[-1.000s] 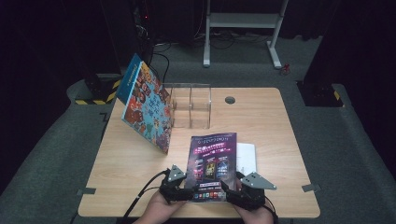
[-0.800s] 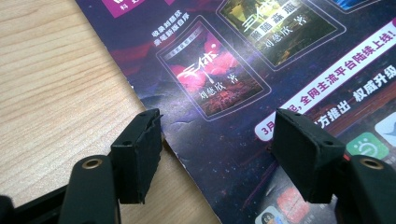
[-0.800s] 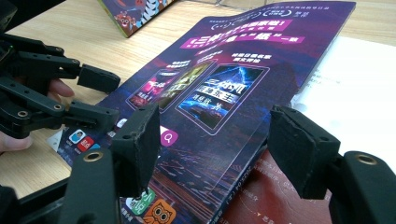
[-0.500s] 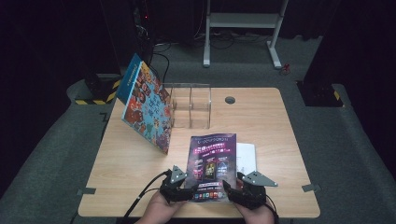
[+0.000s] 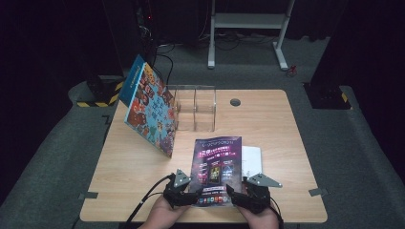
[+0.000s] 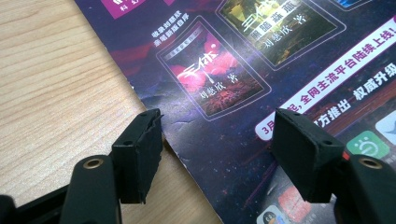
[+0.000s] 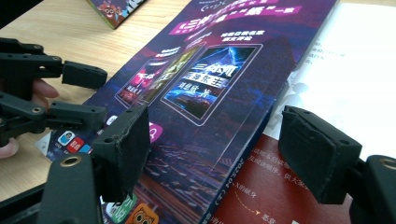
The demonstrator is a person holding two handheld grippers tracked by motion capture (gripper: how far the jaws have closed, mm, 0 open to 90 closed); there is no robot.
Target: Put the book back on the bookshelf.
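Both tongs, the left tongs and right tongs, stood spread at the near corners of the purple magazine lying low-centre on the counter, seemingly about to pinch its edges, which called for closing squarely.

Purple magazine: near edge hidden behind both grippers in the high view; cut off by the top, right and bottom edges of the left gripper view, and by the top and bottom edges of the right gripper view. White sheet beneath it: mostly covered, its print too small to read. Red page: cut off at the bottom edge. Colourful book: cover detail blurred. Clear holder: contents cannot be told.
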